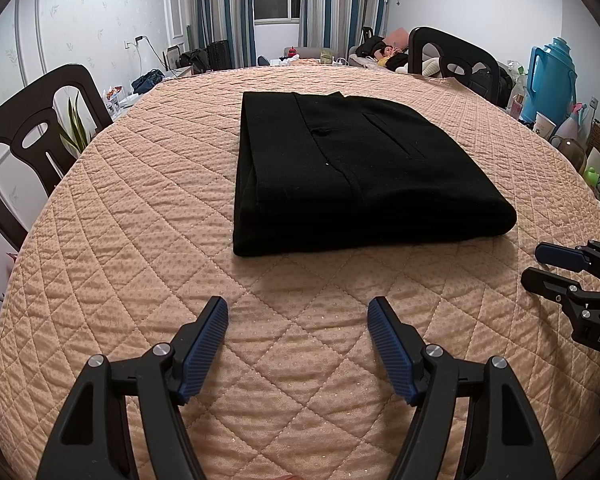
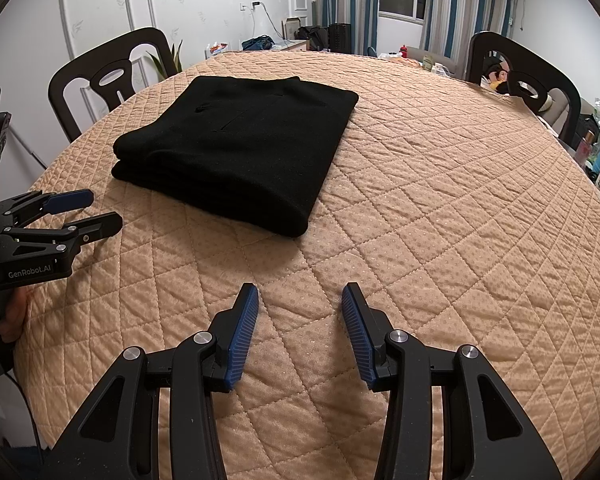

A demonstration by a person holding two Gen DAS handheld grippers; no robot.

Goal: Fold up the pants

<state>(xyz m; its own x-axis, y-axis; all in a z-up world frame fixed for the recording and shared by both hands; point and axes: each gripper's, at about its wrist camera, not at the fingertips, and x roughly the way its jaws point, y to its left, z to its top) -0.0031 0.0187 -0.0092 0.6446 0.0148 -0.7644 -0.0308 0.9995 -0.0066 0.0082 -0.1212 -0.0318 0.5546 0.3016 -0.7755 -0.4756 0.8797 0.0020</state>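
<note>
Pants (image 1: 352, 176) judged fully folded, square on desk (image 1: 140, 240). Left claw (image 1: 298, 312) and right claw (image 2: 300, 300) wide, empty; stack best left untouched.

right gripper (image 1: 540, 266) cut off by frame edge, pants' (image 1: 352, 176) inner folds hidden

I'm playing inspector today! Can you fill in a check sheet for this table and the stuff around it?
Surface: peach quilted cover over the table, lying flat.
Job's things: black pants folded into a neat stack, resting alone.
Clutter: nothing seen on the cover.
Grippers: left gripper and right gripper both with jaws open, empty, short of the pants.
Cables: charger cord hanging from a wall socket.
Surroundings: dark chairs, striped curtains, blue flask.
</note>
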